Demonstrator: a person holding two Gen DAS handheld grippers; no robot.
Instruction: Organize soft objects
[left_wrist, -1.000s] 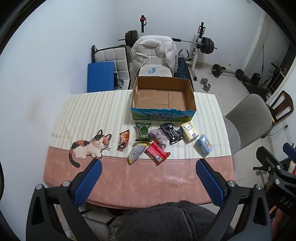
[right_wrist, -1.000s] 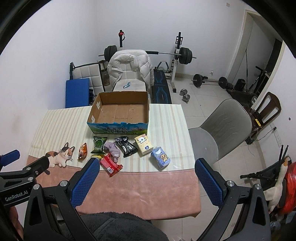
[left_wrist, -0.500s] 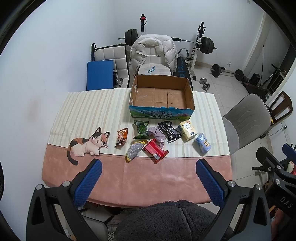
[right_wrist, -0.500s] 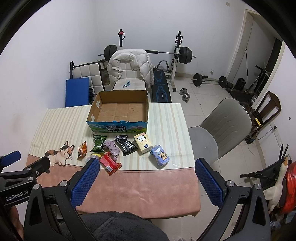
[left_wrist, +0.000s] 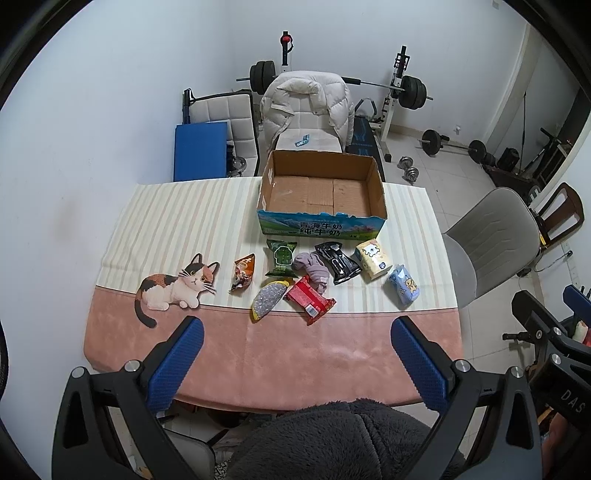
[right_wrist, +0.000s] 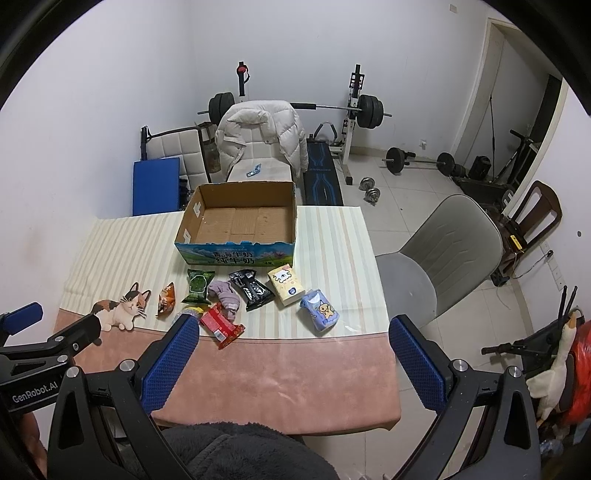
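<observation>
An open cardboard box (left_wrist: 321, 199) (right_wrist: 240, 230) stands at the table's far side, empty. In front of it lie several soft items: a green packet (left_wrist: 281, 257), an orange snack bag (left_wrist: 243, 272), a purple sock (left_wrist: 314, 268) (right_wrist: 225, 295), a black packet (left_wrist: 338, 261), a yellow tissue pack (left_wrist: 373, 258) (right_wrist: 286, 285), a blue tissue pack (left_wrist: 404, 288) (right_wrist: 319, 311), a red packet (left_wrist: 309, 300) (right_wrist: 221, 325) and a glittery pouch (left_wrist: 266, 298). My left gripper (left_wrist: 295, 363) and right gripper (right_wrist: 291, 363) are both open and empty, held above the table's near edge.
The table (left_wrist: 295, 350) has a striped and pink cloth with a cat picture (left_wrist: 173, 288). A grey chair (left_wrist: 487, 236) stands to the right. A chair with a white jacket (left_wrist: 306, 107), a blue mat (left_wrist: 201, 149) and weights are behind the table.
Both grippers have drawn back slightly from the table, so the items look a little farther away. Nothing on the table has moved.
</observation>
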